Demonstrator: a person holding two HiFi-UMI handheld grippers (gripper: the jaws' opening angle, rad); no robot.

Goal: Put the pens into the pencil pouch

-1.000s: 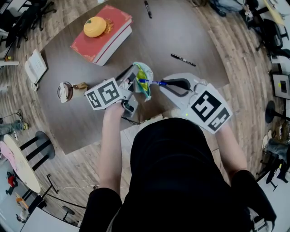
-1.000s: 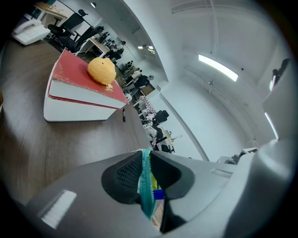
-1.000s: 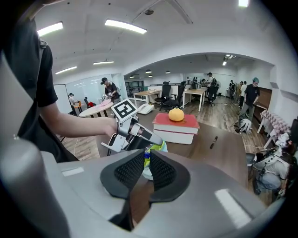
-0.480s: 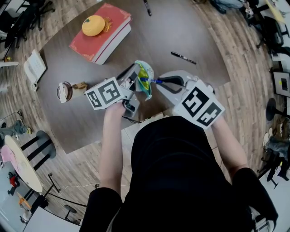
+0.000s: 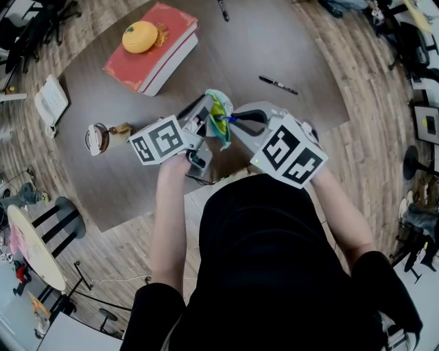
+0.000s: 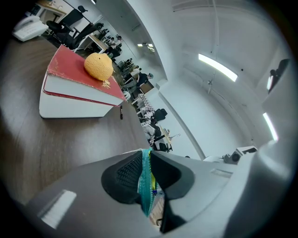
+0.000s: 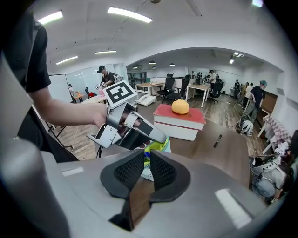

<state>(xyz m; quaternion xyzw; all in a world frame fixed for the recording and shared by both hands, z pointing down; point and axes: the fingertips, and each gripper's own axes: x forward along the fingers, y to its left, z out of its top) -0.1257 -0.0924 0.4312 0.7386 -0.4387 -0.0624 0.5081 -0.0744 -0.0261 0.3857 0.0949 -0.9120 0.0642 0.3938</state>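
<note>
Pencil pouch (image 5: pixel 221 110), teal with a yellow-green lining, hangs over the near side of the desk (image 5: pixel 302 48), pinched by its rim in the left hand-held gripper (image 5: pixel 206 113). In the left gripper view the teal edge (image 6: pixel 146 183) runs straight up between the two black pads, which press on it from both sides (image 6: pixel 145 158). The right hand-held gripper (image 5: pixel 236 118) meets it from the opposite side, its jaws closed on a blue pen (image 5: pixel 226 119) whose tip reaches the pouch's open mouth. Seen in the right gripper view, the pen's blue end (image 7: pixel 147 155) shows in the narrow slot between the pads (image 7: pixel 145 160), with the pouch (image 7: pixel 159 147) just beyond and the left hand-held gripper (image 7: pixel 148 140) clamped on its top edge.

Farther back on the desk lie two black pens, well apart from the pouch: one (image 5: pixel 278 84) to the right, and another (image 5: pixel 223 10) at the far rim. A thick red book (image 5: pixel 164 38) sits on the far left with an orange fruit (image 5: pixel 140 36) resting on its cover.
</note>
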